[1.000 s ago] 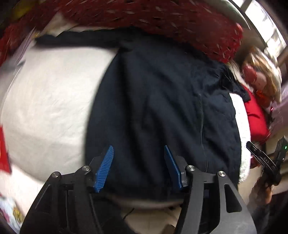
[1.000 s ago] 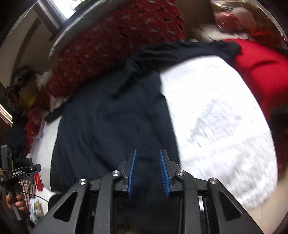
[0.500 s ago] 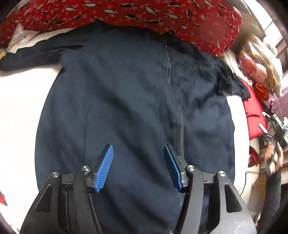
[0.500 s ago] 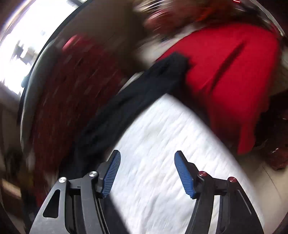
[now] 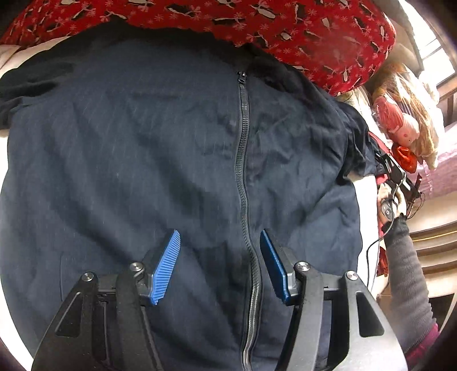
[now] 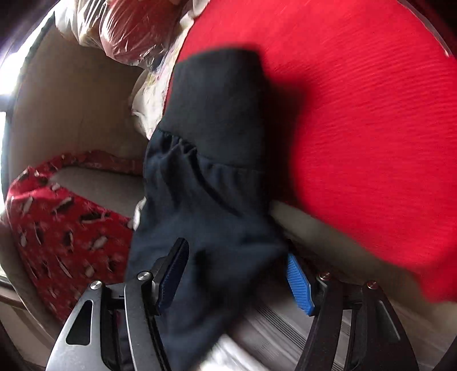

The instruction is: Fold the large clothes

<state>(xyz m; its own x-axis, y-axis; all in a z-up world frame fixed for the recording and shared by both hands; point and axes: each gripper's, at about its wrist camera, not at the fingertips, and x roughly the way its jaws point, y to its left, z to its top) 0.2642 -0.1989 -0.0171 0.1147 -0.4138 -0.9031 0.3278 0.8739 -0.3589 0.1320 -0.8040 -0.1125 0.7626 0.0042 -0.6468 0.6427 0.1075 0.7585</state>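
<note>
Dark navy zip-front jacket spread flat, front up, across a white padded bed surface, collar end tucked against a red patterned blanket at the far edge. Black zipper closed, running down the middle of the garment. Left gripper poised over the lower front of the jacket, blue ribbed pads apart, zipper line passing between them, nothing pinched. Right-hand sleeve stretched out toward the side, where a hand in a grey ribbed cuff holds the other tool. From the right wrist view: right gripper astride the sleeve of the same jacket, jaws opening, fabric lying between the pads but the right pad standing clear of the cloth. Ribbed cuff end draped onto a bright red pillow. Plastic-wrapped red bundle beyond. Long-haired doll beside the blanket.
</note>
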